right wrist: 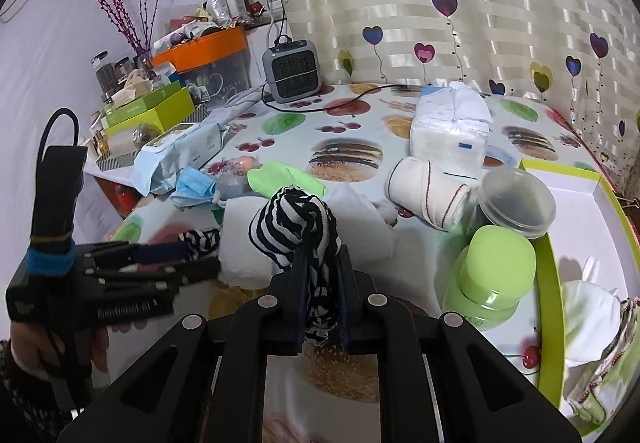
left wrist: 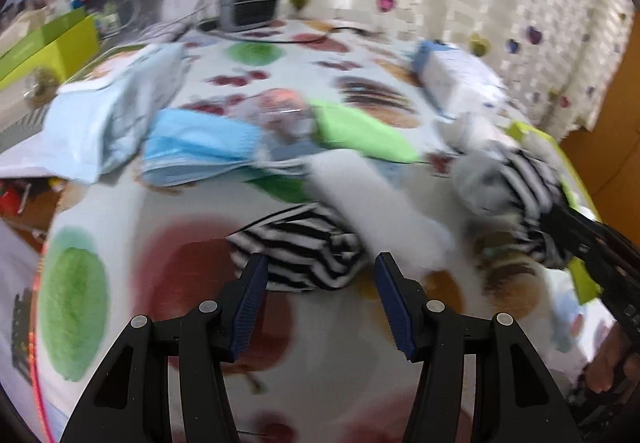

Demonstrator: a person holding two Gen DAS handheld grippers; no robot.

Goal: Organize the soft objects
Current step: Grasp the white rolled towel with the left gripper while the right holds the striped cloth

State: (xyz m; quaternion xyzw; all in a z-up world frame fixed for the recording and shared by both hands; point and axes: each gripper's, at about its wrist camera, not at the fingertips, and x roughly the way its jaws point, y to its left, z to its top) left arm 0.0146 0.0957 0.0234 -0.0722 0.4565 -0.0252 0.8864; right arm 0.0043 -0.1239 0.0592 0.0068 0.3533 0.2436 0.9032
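Observation:
My left gripper is open and empty, just in front of a black-and-white striped sock lying on the fruit-print tablecloth. My right gripper is shut on a second striped sock and holds it above the table; it also shows at the right of the left wrist view. Behind lie a white cloth, a green cloth, a blue face mask and a rolled white sock. The left gripper shows in the right wrist view beside the lying sock.
A green-rimmed box lid at the right holds white and green cloths. A green-capped jar and a clear tub stand by it. A tissue pack, wipes pack and small heater sit farther back.

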